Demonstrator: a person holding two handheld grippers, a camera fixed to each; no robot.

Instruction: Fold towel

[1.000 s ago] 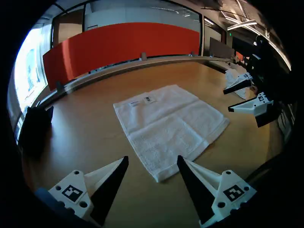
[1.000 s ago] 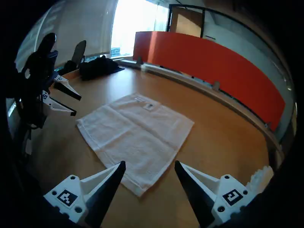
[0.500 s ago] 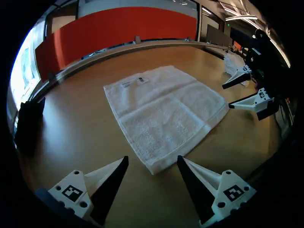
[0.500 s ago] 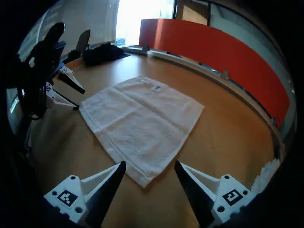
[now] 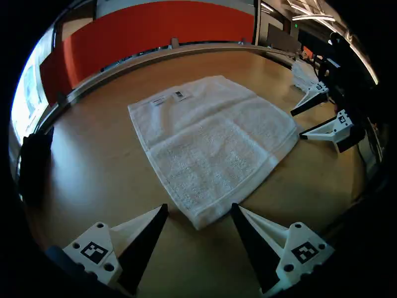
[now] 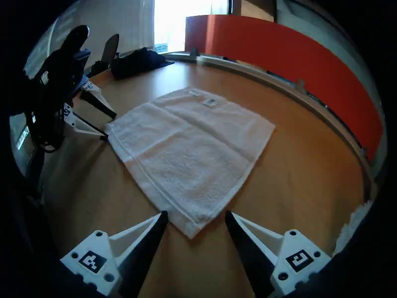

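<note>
I see the wide wooden surface (image 5: pixel 89 149) with the white towel (image 5: pixel 213 139) lying flat and unfolded on it. My left gripper (image 5: pixel 198 205) has its jaws spread, a towel corner between them. The jaws of my right gripper (image 6: pixel 196 212) stand apart at the adjacent corner. A small label (image 5: pixel 178 94) sits near the towel's far edge.
</note>
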